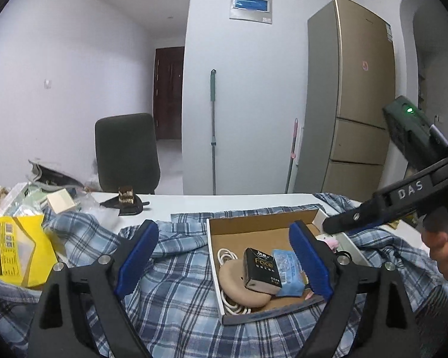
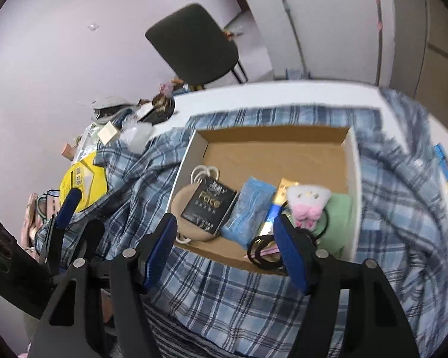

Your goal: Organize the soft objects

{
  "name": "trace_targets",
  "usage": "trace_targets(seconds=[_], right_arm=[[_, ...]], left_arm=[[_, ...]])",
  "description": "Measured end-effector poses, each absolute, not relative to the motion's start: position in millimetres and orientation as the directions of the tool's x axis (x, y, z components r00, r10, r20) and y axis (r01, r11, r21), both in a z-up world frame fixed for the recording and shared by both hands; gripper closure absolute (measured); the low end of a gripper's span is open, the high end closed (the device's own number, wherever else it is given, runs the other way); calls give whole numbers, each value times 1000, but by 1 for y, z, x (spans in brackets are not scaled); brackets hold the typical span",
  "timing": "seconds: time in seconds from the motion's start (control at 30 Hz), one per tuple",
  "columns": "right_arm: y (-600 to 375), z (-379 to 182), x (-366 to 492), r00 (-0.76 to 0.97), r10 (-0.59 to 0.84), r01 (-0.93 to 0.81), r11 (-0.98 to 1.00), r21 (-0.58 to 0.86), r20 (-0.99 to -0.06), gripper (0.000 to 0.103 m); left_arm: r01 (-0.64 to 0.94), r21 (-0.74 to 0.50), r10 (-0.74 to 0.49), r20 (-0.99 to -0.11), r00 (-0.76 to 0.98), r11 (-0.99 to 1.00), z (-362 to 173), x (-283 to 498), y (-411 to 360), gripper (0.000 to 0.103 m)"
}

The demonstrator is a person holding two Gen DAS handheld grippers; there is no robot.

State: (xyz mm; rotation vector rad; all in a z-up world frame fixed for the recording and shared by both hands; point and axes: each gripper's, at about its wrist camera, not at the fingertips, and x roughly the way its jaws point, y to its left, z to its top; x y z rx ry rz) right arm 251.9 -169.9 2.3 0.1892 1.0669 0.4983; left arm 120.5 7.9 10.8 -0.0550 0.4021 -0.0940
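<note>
A shallow cardboard box [image 1: 254, 223] [image 2: 271, 137] lies on a blue plaid cloth [image 1: 176, 268] [image 2: 397, 208]. In it are a tan pad [image 1: 239, 286], a white cable [image 1: 224, 256], a black "Face" pack [image 1: 261, 270] [image 2: 209, 205], a blue tissue pack [image 1: 289, 271] [image 2: 248, 208], a white-and-pink plush [image 2: 306, 205], a green cloth [image 2: 340, 220] and black hair ties [image 2: 262, 253]. My left gripper [image 1: 224, 261] is open and empty over the box's near left side. My right gripper [image 2: 227, 247] is open and empty just above the box's near edge; it also shows in the left wrist view [image 1: 403, 200].
A yellow pouch [image 1: 12, 247] [image 2: 83, 179], a small cream box [image 1: 61, 200], a cake slice on a black plate [image 1: 127, 198] and other clutter lie on the white table [image 1: 224, 201] at the left. A dark chair [image 1: 125, 152] stands behind the table. A fridge [image 1: 352, 104] stands at the right.
</note>
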Motion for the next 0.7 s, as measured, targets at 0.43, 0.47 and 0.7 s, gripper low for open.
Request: trace_targets(seconds=[0.43, 0.47, 0.7], right_arm=[[-231, 28, 140, 788, 337, -224, 936, 271, -515, 23], [-234, 30, 129, 826, 307, -208, 946, 250, -473, 17], [-239, 30, 74, 971, 135, -117, 988, 102, -196, 0]], left_arm=[[43, -69, -54, -168, 984, 997, 34, 30, 19, 12], [40, -68, -50, -157, 986, 997, 36, 24, 19, 12], [103, -31, -106, -132, 985, 994, 34, 5, 10, 12]])
